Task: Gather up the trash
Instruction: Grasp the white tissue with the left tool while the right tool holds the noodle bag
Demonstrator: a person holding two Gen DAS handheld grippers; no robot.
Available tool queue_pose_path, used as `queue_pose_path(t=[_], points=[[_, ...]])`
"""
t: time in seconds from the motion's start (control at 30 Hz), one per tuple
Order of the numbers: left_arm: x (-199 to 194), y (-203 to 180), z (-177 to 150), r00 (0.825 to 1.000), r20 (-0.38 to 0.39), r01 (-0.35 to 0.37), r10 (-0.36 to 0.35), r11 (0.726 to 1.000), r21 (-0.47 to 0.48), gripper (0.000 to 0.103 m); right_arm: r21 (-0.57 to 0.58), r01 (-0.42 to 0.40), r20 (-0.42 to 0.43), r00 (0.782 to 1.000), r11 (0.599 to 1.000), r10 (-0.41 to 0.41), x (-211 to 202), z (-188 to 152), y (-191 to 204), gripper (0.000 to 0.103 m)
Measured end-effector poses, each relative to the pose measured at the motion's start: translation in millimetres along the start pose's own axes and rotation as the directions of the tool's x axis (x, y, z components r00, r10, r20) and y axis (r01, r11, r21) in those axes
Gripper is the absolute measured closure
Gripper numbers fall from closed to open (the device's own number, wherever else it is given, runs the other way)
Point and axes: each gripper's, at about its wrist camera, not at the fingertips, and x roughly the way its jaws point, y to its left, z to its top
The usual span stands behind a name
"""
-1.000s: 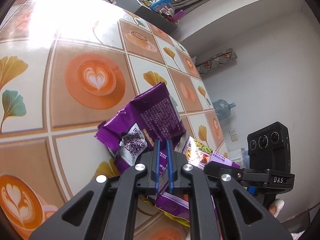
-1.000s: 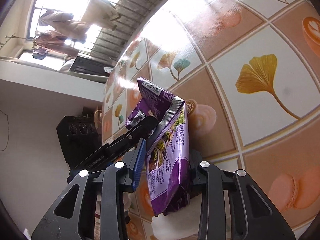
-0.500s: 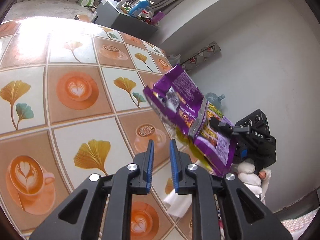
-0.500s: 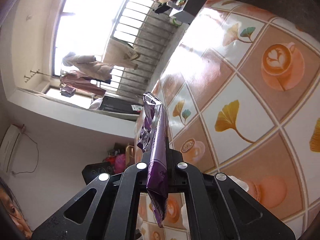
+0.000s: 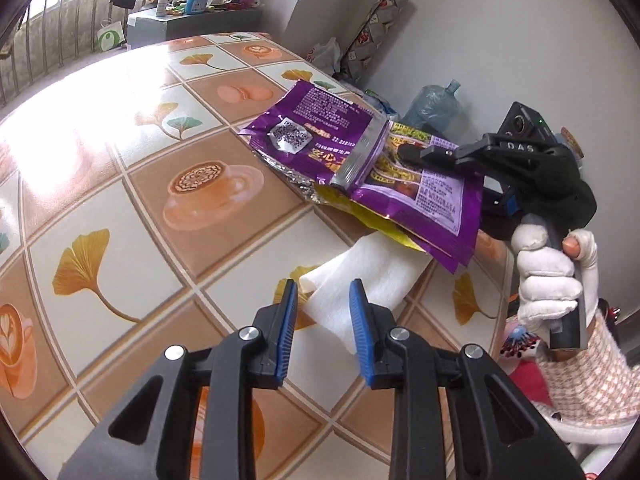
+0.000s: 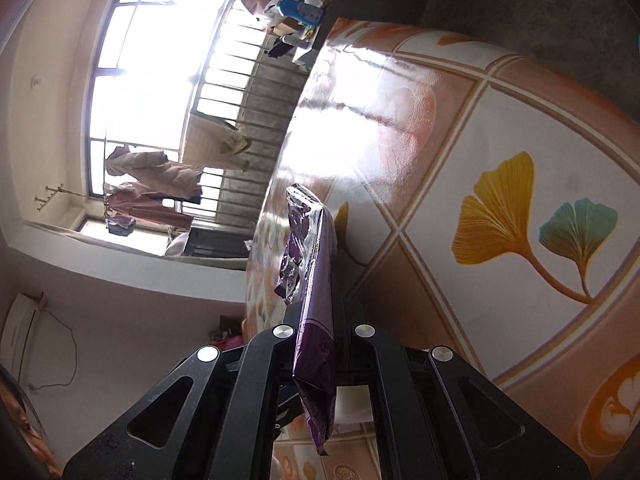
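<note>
The table (image 5: 120, 208), covered in a cloth printed with coffee cups and ginkgo leaves, filled most of both views. Above its far edge the purple snack wrappers (image 5: 360, 168) hung clear of the cloth, long axis running from the right gripper (image 5: 412, 152) out over the table; its jaws were clamped tight on one end, the bundle edge-on in the right wrist view. The left gripper (image 5: 323, 308) held nothing, jaws part-way apart and opening, with a white tissue (image 5: 360, 280) on the table beyond its fingertips.

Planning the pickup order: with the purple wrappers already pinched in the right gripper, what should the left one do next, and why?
Probably ease the left gripper down onto the white tissue just ahead. Its jaws are opening with nothing between them, the tissue lies loose on the table, and the right gripper is shut on the purple wrappers.
</note>
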Motion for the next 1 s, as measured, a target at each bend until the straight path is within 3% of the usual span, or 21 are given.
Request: queue_pose_path(t=[0.13, 0.33, 0.63, 0.87, 1.0], points=[[2.3, -2.6, 1.2, 1.0, -0.001, 0.003, -0.003, 1.0, -0.013, 0.077, -0.001, 0.009, 0.005, 1.0, 1.0, -0.009, -2.1, -3.2, 1.6, 0.102], [0.0, -4.5, 2.4, 0.992, 0.012, 0.125, -0.124, 0.99, -0.062, 0.077, 0.013, 0.016, 0.001, 1.0, 1.0, -0.016, 0.1, -5.0, -3.5, 0.102], [11.2, -19.5, 5.0, 1.0, 0.004, -0.014, 0.014, 1.0, -0.018, 0.078, 0.02, 0.016, -0.001, 1.0, 1.0, -0.016, -6.4, -8.9, -6.4, 0.102], [13.3, -29.0, 6.4, 0.995, 0.02, -0.1, 0.099, 0.995, 0.028, 0.097, 0.015, 0.011, 0.014, 1.0, 1.0, -0.012, -12.2, -8.3, -3.6, 0.102], [13.6, -30.1, 6.0, 0.994, 0.021, -0.106, 0.106, 0.994, 0.038, 0.098, 0.011, 0.01, 0.053, 0.999, 1.0, -0.01, -24.3, -3.5, -0.6, 0.102]])
